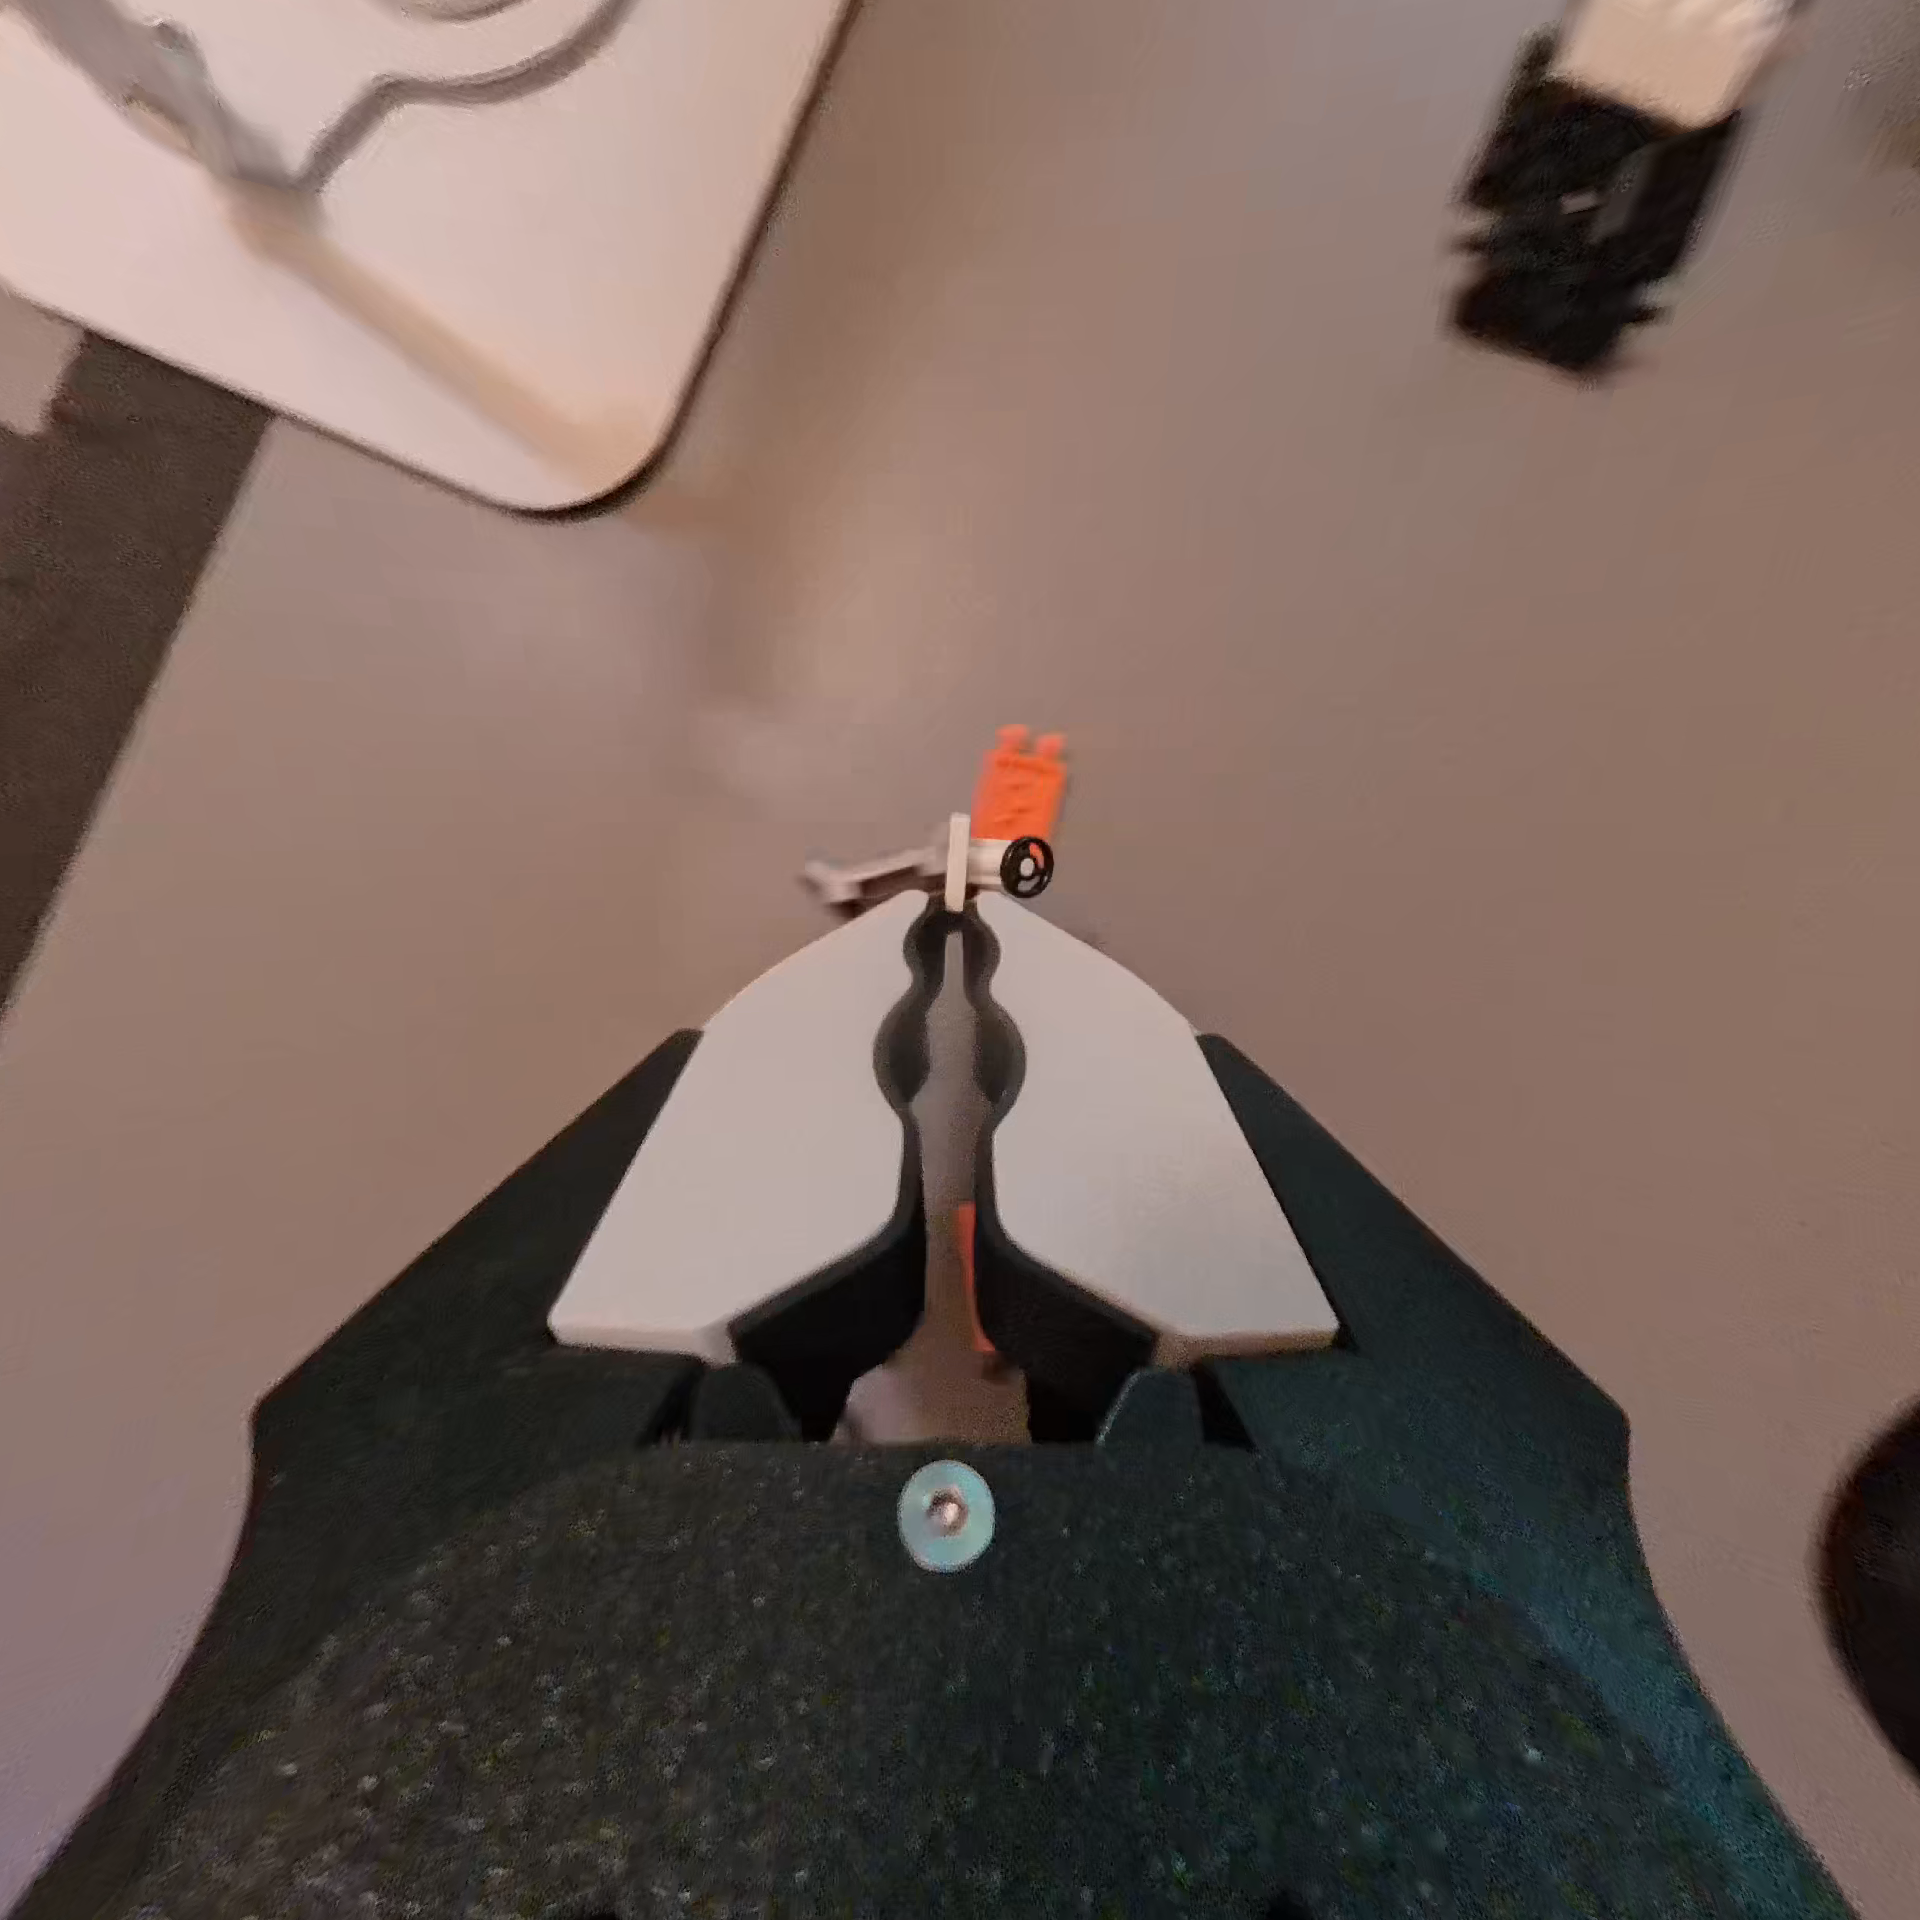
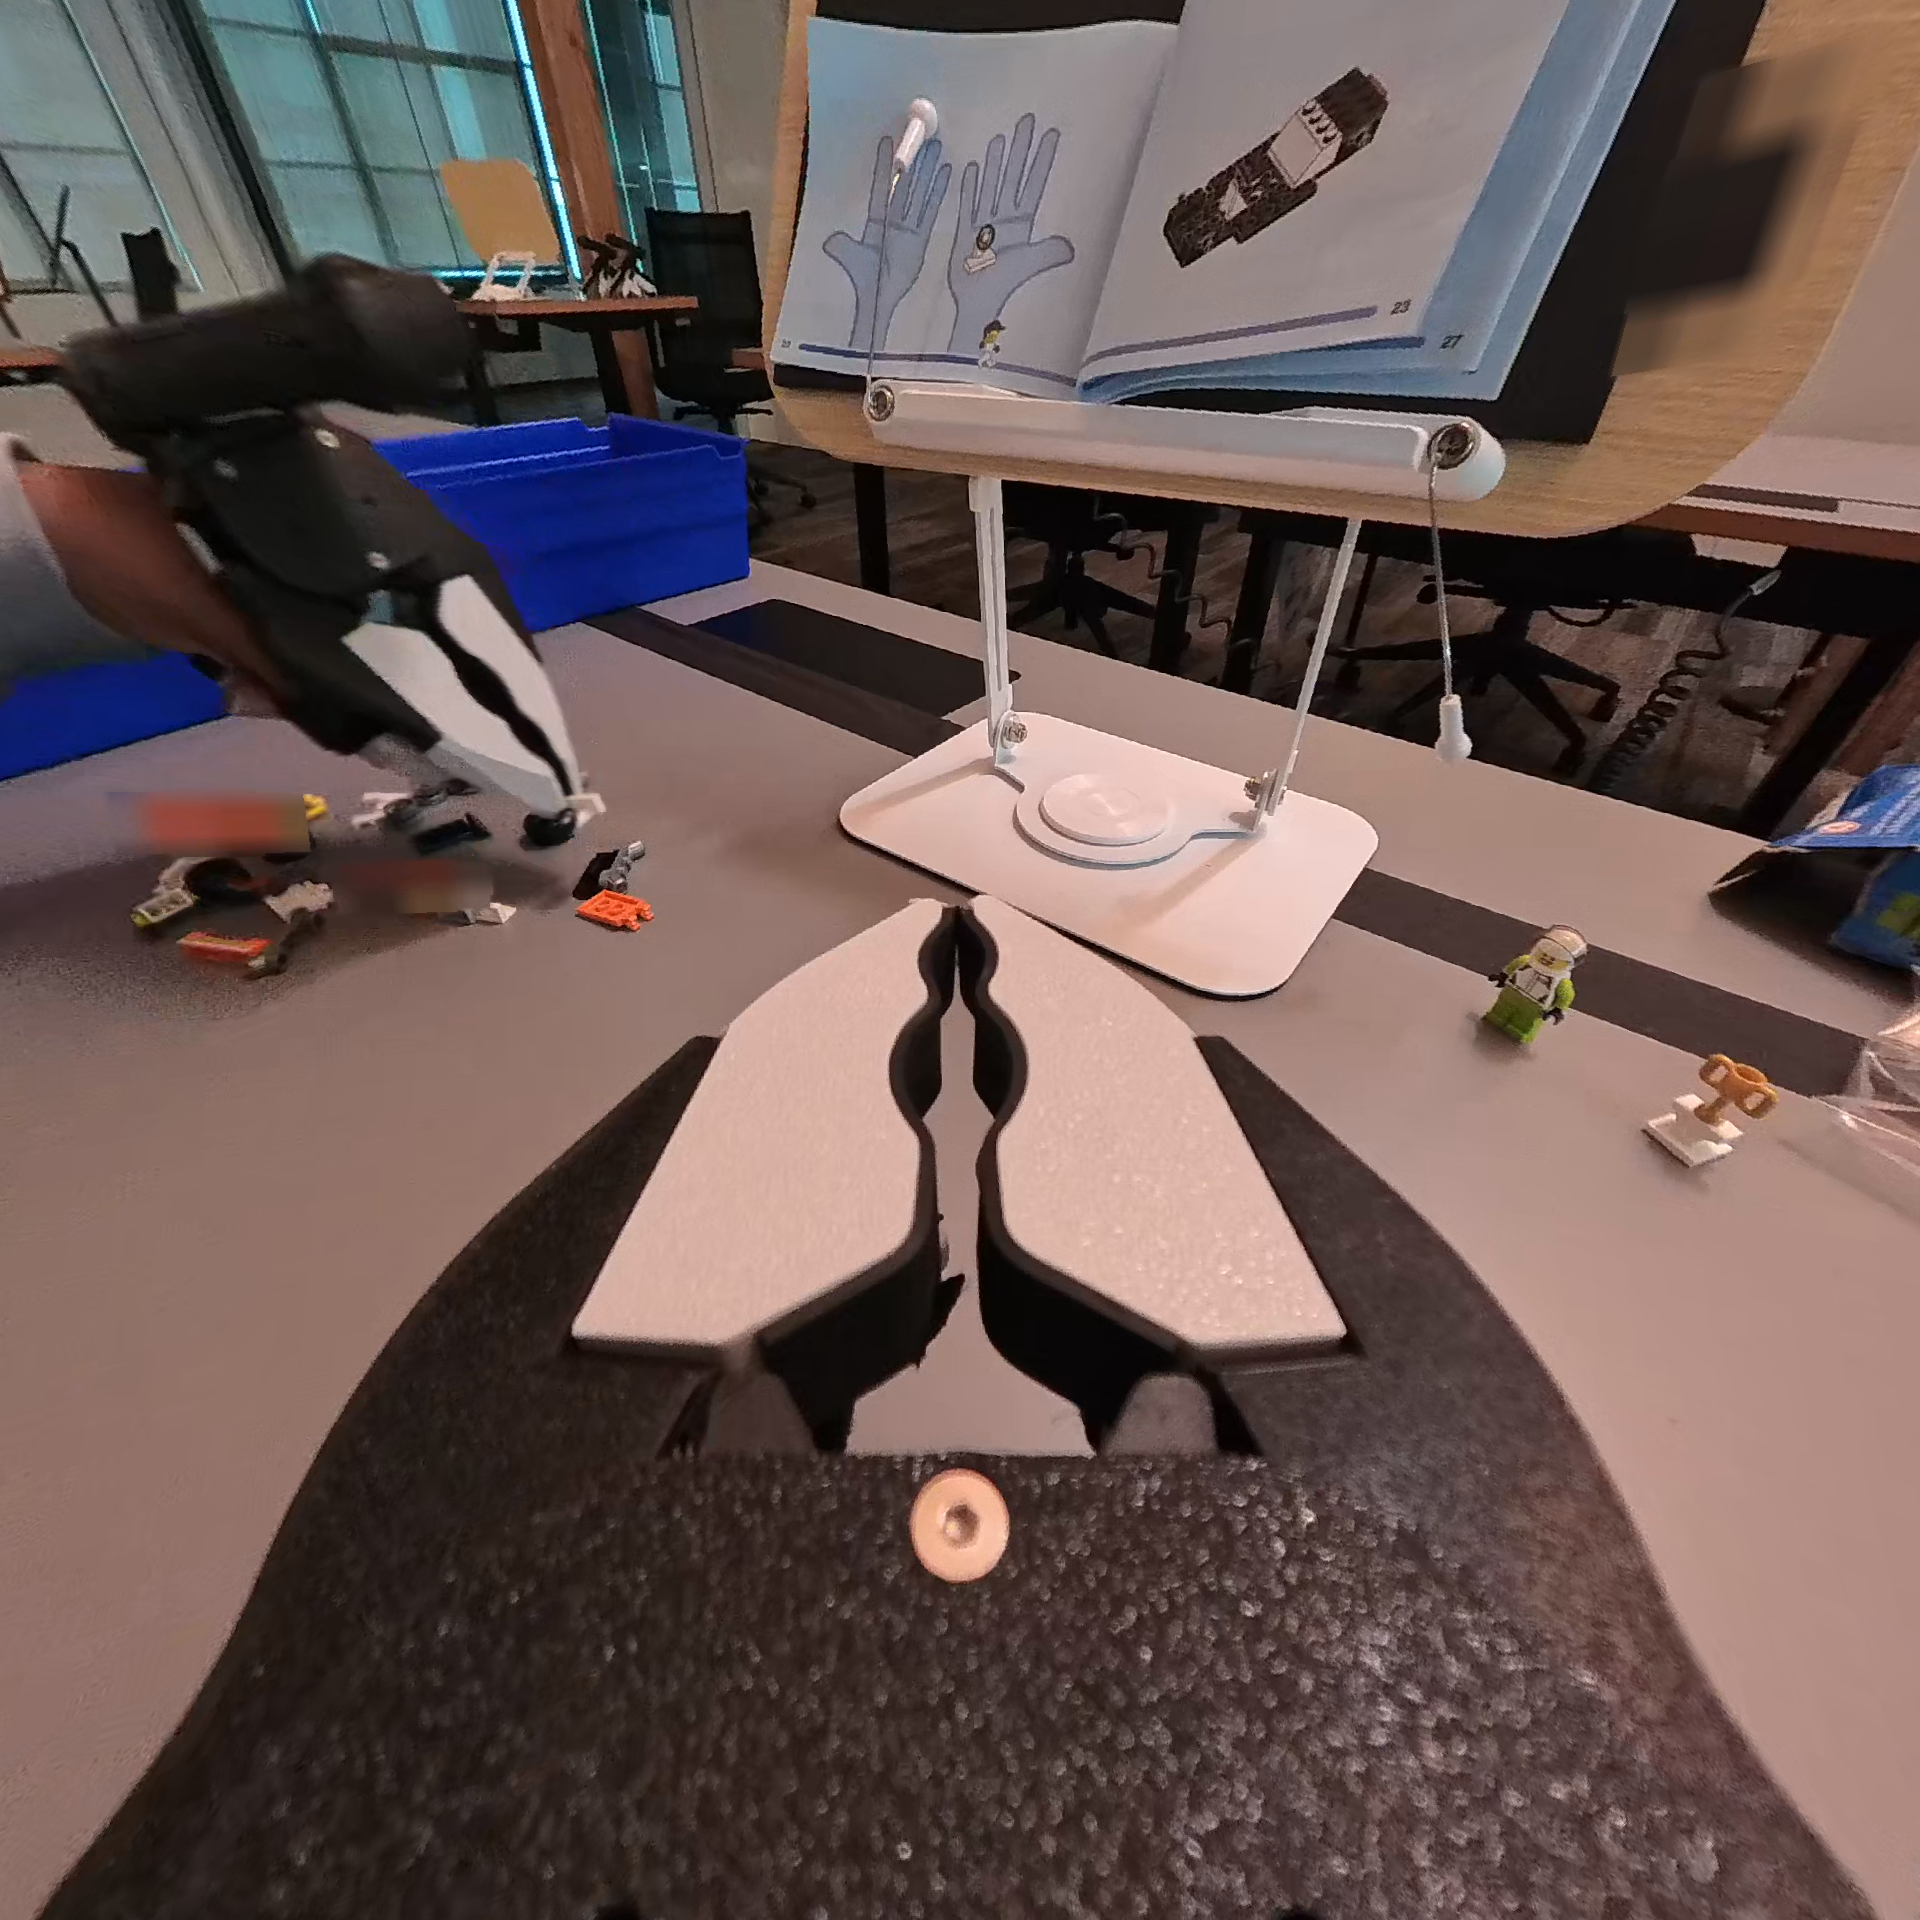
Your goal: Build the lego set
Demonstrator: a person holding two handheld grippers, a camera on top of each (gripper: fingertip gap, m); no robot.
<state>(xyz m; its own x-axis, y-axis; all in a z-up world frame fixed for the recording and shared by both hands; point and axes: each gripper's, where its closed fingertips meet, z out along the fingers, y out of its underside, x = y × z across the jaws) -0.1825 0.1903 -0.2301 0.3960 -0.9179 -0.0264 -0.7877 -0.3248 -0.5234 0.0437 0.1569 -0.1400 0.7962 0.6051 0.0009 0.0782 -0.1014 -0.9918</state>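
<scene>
My left gripper (image 1: 957, 906) is shut on a small white lego piece (image 1: 957, 868) that carries a black steering wheel (image 1: 1029, 864); it pinches the piece's thin edge at the fingertips, just above the grey table. The right wrist view shows this gripper (image 2: 569, 805) at the left, held over the loose lego parts (image 2: 260, 914), with the white piece (image 2: 582, 805) at its tips. An orange plate (image 1: 1023, 795) and a grey part (image 1: 852, 878) lie on the table beyond it. My right gripper (image 2: 956, 916) is shut, its pads together with nothing between them, and it hovers over the table's middle.
An open instruction booklet (image 2: 1143, 187) rests on a white stand (image 2: 1122, 862) ahead of the right gripper. Blue bins (image 2: 582, 509) stand at the back left. A green minifigure (image 2: 1532, 982), a gold trophy (image 2: 1714, 1117) and a blue bag (image 2: 1860, 873) are at the right. There is about 25 cm between the tips of the two grippers. The orange plate (image 1: 1023, 795) lies some 4 cm from my left tips, 25 cm from my right tips. Look for it in the right wrist view (image 2: 619, 912) too.
</scene>
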